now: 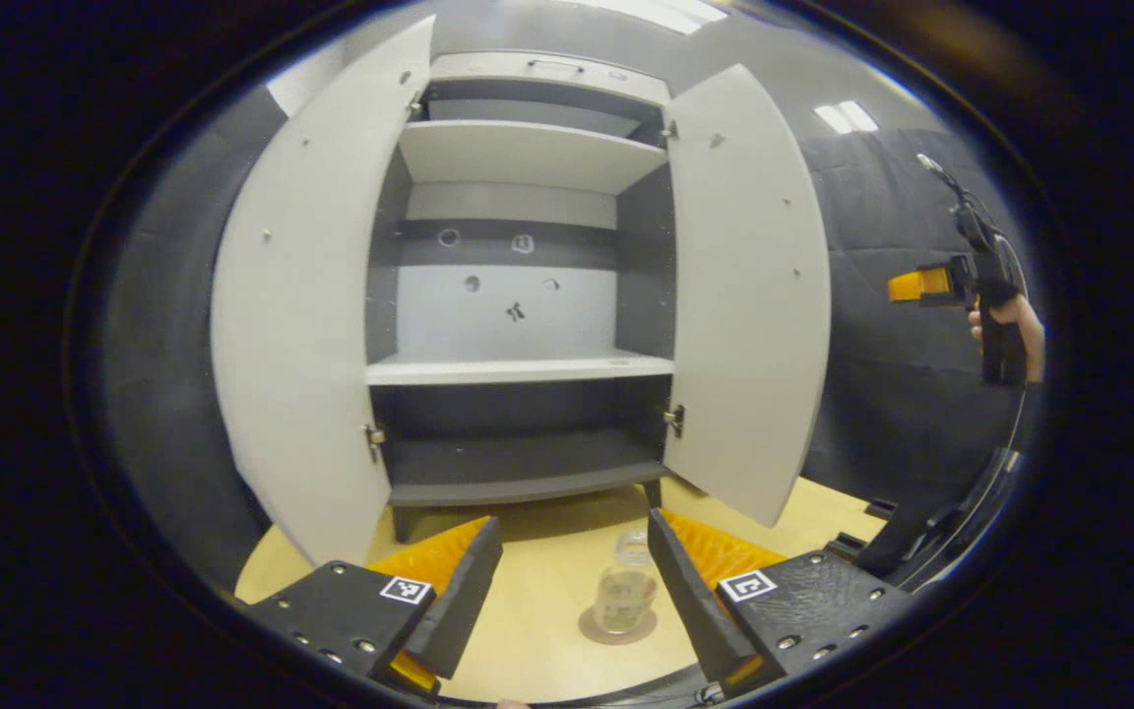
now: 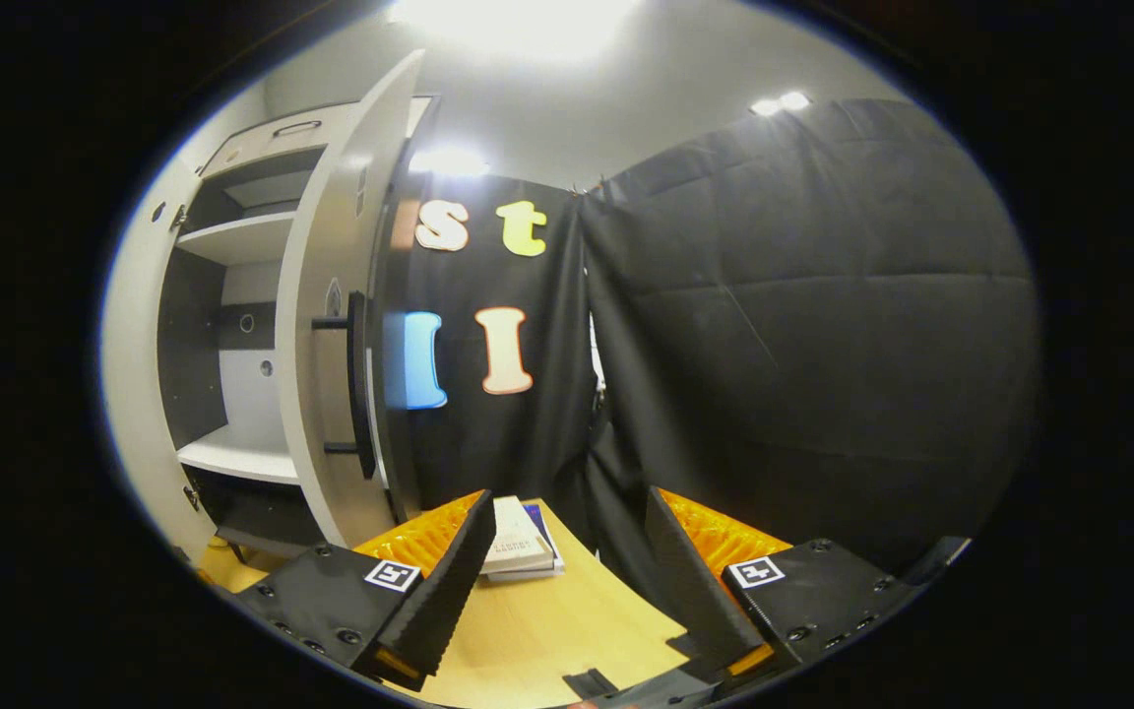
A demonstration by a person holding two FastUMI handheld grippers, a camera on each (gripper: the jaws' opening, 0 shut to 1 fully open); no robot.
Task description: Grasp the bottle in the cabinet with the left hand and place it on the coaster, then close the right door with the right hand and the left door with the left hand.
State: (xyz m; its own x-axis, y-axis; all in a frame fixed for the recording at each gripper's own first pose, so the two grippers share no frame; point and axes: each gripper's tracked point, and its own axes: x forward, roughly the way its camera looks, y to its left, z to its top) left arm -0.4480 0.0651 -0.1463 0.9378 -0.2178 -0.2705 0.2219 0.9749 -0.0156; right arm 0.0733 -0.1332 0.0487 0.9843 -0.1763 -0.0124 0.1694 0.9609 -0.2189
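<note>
A clear bottle [image 1: 625, 587] stands upright on a round coaster [image 1: 592, 626] on the wooden table [image 1: 547, 611], in front of the cabinet. My left gripper [image 1: 575, 589] is open, its fingers either side of the bottle and apart from it. The grey cabinet [image 1: 520, 295] has both doors swung open: the left door [image 1: 306, 295] and the right door [image 1: 749, 295]. Its shelves [image 1: 518, 369] hold nothing. My right gripper [image 2: 567, 581] is open and holds nothing; it sits right of the right door [image 2: 331, 325], whose black handle [image 2: 358, 384] faces it. It also appears held by a hand, the right gripper [image 1: 931, 286].
A small stack of books [image 2: 520, 540] lies on the table [image 2: 547, 620] beside the cabinet's right side. Black cloth walls stand behind and to the right. Dark cables and a stand [image 1: 931, 532] sit at the table's right edge.
</note>
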